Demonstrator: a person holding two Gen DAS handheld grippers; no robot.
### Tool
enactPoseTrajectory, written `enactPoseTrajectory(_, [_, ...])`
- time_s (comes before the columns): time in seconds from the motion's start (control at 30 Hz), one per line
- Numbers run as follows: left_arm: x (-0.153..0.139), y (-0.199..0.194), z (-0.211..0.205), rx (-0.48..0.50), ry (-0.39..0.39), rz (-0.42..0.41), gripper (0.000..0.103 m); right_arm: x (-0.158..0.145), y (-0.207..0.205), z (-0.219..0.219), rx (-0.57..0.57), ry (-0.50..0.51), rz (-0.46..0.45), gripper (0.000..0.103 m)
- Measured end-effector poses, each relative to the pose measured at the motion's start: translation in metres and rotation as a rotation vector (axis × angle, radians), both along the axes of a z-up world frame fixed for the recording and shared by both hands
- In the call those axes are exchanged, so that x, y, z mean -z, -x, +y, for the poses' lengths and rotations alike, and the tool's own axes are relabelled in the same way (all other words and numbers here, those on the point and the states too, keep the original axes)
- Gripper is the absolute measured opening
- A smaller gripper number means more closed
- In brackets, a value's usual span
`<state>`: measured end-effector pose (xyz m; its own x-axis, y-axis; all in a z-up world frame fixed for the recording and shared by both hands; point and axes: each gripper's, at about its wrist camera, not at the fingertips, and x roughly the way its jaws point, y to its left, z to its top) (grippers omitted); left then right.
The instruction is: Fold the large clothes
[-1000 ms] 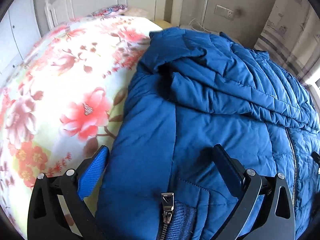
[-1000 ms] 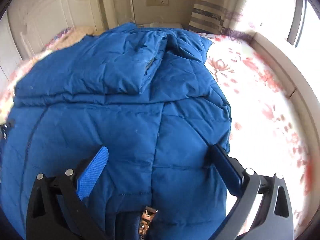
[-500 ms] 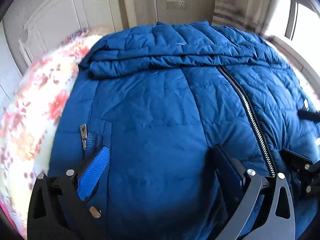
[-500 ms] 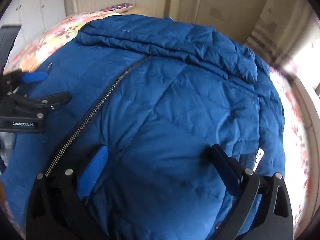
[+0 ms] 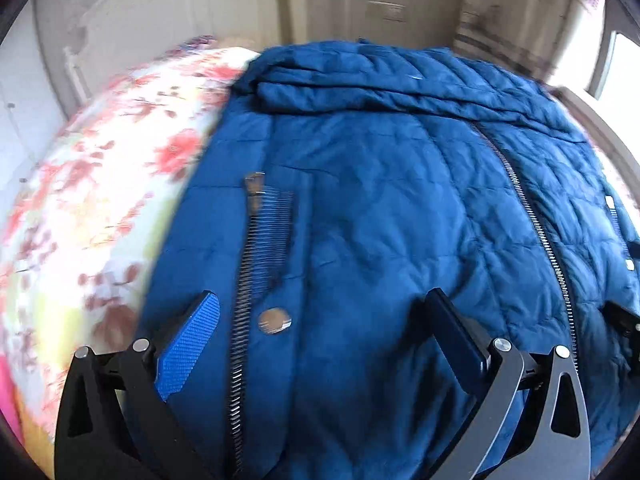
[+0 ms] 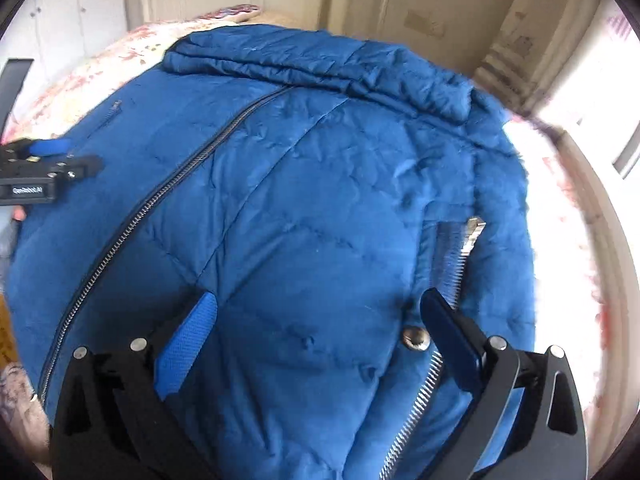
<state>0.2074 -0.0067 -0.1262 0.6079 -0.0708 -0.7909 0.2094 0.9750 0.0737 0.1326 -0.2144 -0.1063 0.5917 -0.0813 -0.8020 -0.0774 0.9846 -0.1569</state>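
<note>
Blue puffer jacket lies flat, zipped, on the floral bed, w/ left tool & right tool both released over its hem; risk: slick padding slips from shallow pinch, fold goes lopsided.

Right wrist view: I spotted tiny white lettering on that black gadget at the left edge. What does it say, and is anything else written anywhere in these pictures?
"GenRobot.AI": white letters on the black body of the left gripper, seen in the right wrist view; small, so the reading is a little unsure.
Blue jacket: no label or lettering shows on it in either view.
Wall plate behind the bed: blurred, nothing readable.
</note>
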Motion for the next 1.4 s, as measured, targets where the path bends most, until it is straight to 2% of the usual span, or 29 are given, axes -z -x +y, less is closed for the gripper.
enactPoseTrajectory(0.1, [-0.015,0.032,-0.008,0.072,0.063,-0.039,0.098,-0.016,0.020,0.021,-0.088,-0.004,-0.069,0.100])
enactPoseTrajectory(0.17, [-0.016,0.058,-0.020,0.148,0.066,-0.064,0.098,-0.017,0.031,0.035,-0.142,-0.009,-0.070,0.100])
enactPoseTrajectory(0.2, [-0.012,0.064,-0.027,0.183,0.046,-0.065,0.098,-0.008,0.035,0.045,-0.182,0.010,-0.042,0.100])
enactPoseTrajectory(0.27, [0.009,0.075,-0.041,0.216,-0.055,-0.043,0.099,0.011,0.035,0.052,-0.200,0.045,-0.010,0.100])
enactPoseTrajectory(0.3, [0.018,0.078,-0.041,0.213,-0.055,-0.066,0.099,0.013,0.036,0.046,-0.189,0.001,-0.034,0.101])
enactPoseTrajectory(0.33, [0.019,0.080,-0.036,0.211,-0.019,-0.082,0.099,0.015,0.034,0.039,-0.175,-0.055,-0.019,0.101])
enactPoseTrajectory(0.37, [0.019,0.080,-0.032,0.213,0.001,-0.068,0.099,0.016,0.034,0.033,-0.173,-0.089,-0.011,0.101])
enactPoseTrajectory(0.43, [0.014,0.081,-0.027,0.205,0.009,-0.050,0.099,0.012,0.034,0.031,-0.173,-0.083,0.001,0.100])
enactPoseTrajectory(0.57, [0.000,0.096,0.006,0.148,0.072,-0.080,0.099,-0.010,0.054,0.016,-0.150,-0.060,-0.072,0.100])
enactPoseTrajectory(0.67, [0.019,0.093,0.027,0.120,0.058,-0.057,0.099,-0.006,0.068,0.009,-0.180,-0.084,-0.072,0.100])
enactPoseTrajectory(0.73, [0.020,0.097,0.031,0.130,0.062,-0.095,0.099,0.016,0.068,0.004,-0.179,-0.088,-0.046,0.101])
enactPoseTrajectory(0.8, [0.018,0.096,0.027,0.121,0.039,-0.091,0.099,0.019,0.076,0.003,-0.171,-0.102,-0.103,0.101])
enactPoseTrajectory(0.87, [0.012,0.097,0.025,0.098,0.028,-0.080,0.099,0.013,0.077,0.004,-0.143,-0.086,-0.083,0.100])
enactPoseTrajectory(0.93, [0.003,0.106,0.024,0.101,0.039,-0.105,0.098,0.005,0.082,0.010,-0.116,-0.052,-0.095,0.100])
enactPoseTrajectory(1.0, [-0.003,0.116,0.018,0.127,0.034,-0.131,0.098,-0.004,0.098,0.024,-0.151,-0.049,-0.169,0.100])
enactPoseTrajectory(1.1, [0.011,0.122,0.004,0.166,-0.042,-0.108,0.099,0.013,0.108,0.042,-0.225,-0.072,-0.136,0.100])
enactPoseTrajectory(1.13, [0.018,0.120,0.004,0.158,-0.044,-0.102,0.099,0.021,0.112,0.043,-0.220,-0.060,-0.164,0.101])
enactPoseTrajectory(1.17, [0.018,0.121,0.006,0.152,-0.021,-0.111,0.099,0.024,0.113,0.037,-0.209,-0.111,-0.183,0.101])
enactPoseTrajectory(1.23, [0.019,0.122,0.006,0.160,-0.024,-0.111,0.099,0.025,0.111,0.028,-0.197,-0.174,-0.173,0.101])
enactPoseTrajectory(1.4, [0.020,0.123,0.008,0.162,-0.018,-0.121,0.099,0.026,0.105,0.031,-0.184,-0.146,-0.165,0.101])
